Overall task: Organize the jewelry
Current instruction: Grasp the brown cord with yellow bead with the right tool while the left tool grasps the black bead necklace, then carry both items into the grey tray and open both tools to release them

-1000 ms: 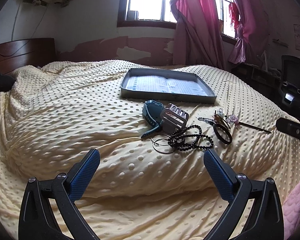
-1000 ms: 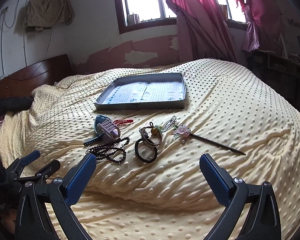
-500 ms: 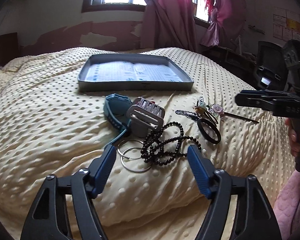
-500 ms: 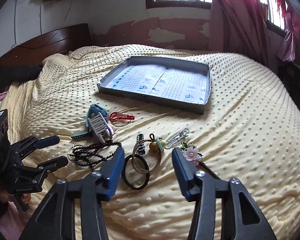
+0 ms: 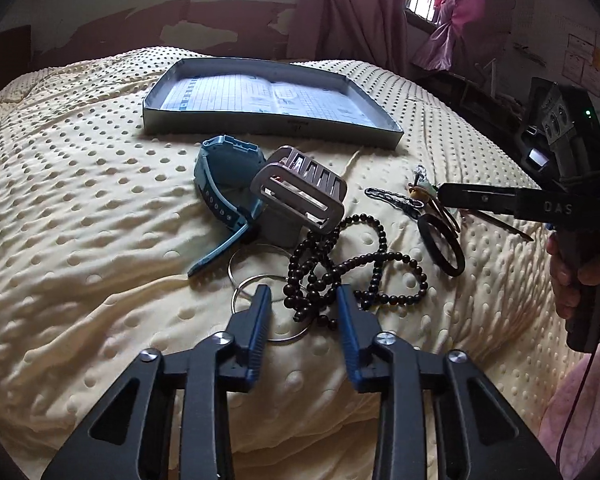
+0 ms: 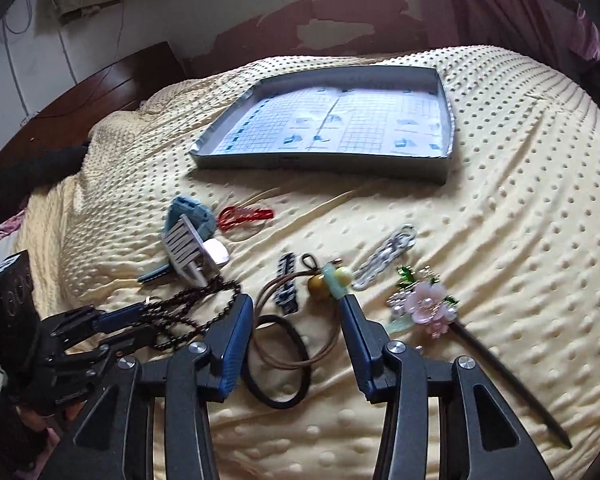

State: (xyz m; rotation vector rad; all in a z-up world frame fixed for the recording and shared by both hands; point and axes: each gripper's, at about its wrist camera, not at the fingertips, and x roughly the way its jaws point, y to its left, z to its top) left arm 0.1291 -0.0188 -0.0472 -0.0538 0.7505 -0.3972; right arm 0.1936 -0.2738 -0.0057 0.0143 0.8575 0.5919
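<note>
My left gripper (image 5: pixel 302 294) is open, low over the bedspread, with its fingers on either side of a tangled black bead string (image 5: pixel 340 268) and two silver rings (image 5: pixel 256 264). A blue watch (image 5: pixel 216 188) and a grey slotted clip (image 5: pixel 300 196) lie just beyond. My right gripper (image 6: pixel 295 304) is also open, straddling a brown hair tie with a bead (image 6: pixel 318 284) and a black hair tie (image 6: pixel 278 364). Nothing is held. A pink flower hairpin (image 6: pixel 424 308) lies to its right. The grey tray (image 6: pixel 320 166) sits further back, holding only its printed liner.
A silver chain clip (image 6: pixel 384 256), a black barrette (image 6: pixel 286 280) and a red piece (image 6: pixel 246 214) lie between the grippers and the tray. The yellow dotted bedspread (image 5: pixel 80 220) slopes off at the edges. A wooden headboard (image 6: pixel 100 92) stands at the left, curtains behind.
Both grippers have moved forward and down onto the pile of items. Their jaws have narrowed from wide open to a smaller gap around the beads and the hair ties.
</note>
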